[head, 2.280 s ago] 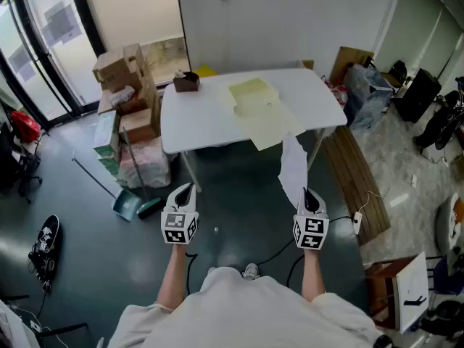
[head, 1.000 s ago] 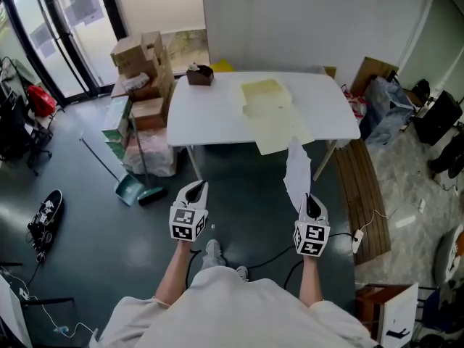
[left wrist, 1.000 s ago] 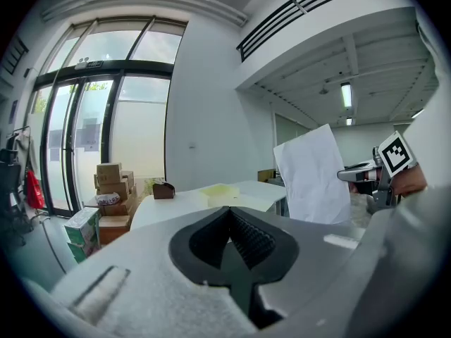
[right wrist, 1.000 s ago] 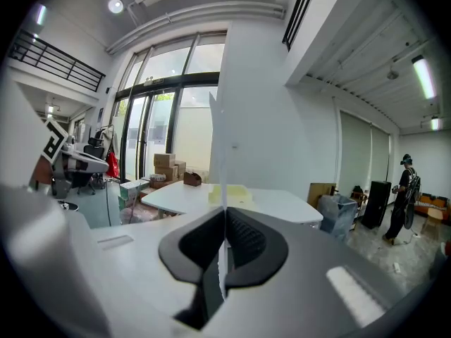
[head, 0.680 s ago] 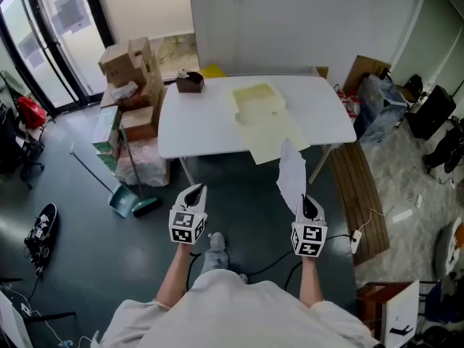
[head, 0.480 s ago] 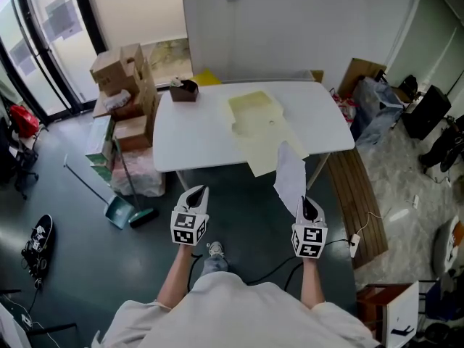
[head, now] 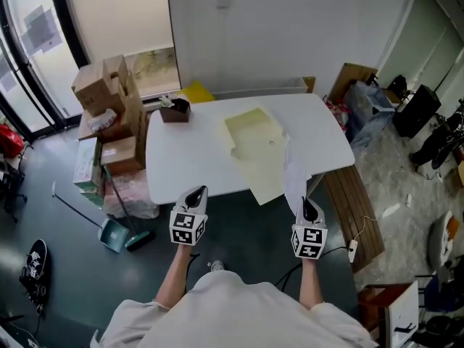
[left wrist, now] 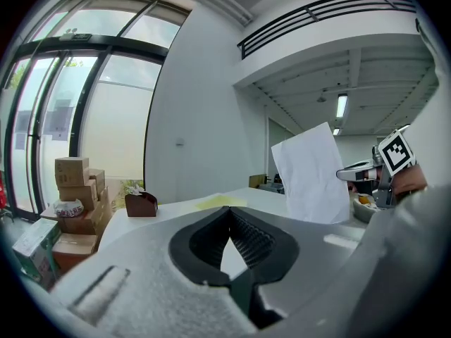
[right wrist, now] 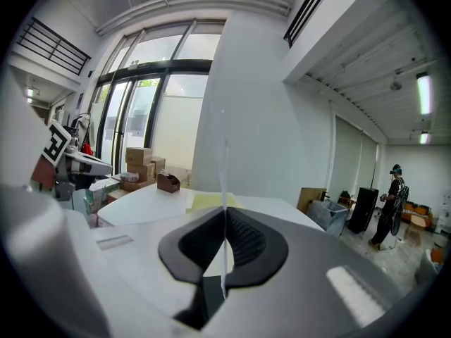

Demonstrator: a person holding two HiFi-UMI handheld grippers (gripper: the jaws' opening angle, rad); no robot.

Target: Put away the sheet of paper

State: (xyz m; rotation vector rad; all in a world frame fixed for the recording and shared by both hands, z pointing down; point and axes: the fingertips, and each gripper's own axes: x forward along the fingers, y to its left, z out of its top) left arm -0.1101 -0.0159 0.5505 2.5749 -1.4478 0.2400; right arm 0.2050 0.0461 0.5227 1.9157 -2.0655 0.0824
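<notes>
Just short of the tabletop (head: 196,154), my right tongs (head: 308,203) pinch the sheet of paper (head: 296,176) upright, leaning ahead; my left tongs (head: 194,193) are pressed together, empty.

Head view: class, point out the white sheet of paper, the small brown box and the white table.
sheet of paper (head: 296,180), head view, middle of the sheet
brown box (head: 175,111), head view, its top
table (head: 188,158), head view, bare top, front left

White table (head: 190,158), small brown box (head: 175,110) at its far-left corner; stacked cardboard boxes (head: 101,96), dustpan (head: 113,234), wooden bench (head: 353,210).
</notes>
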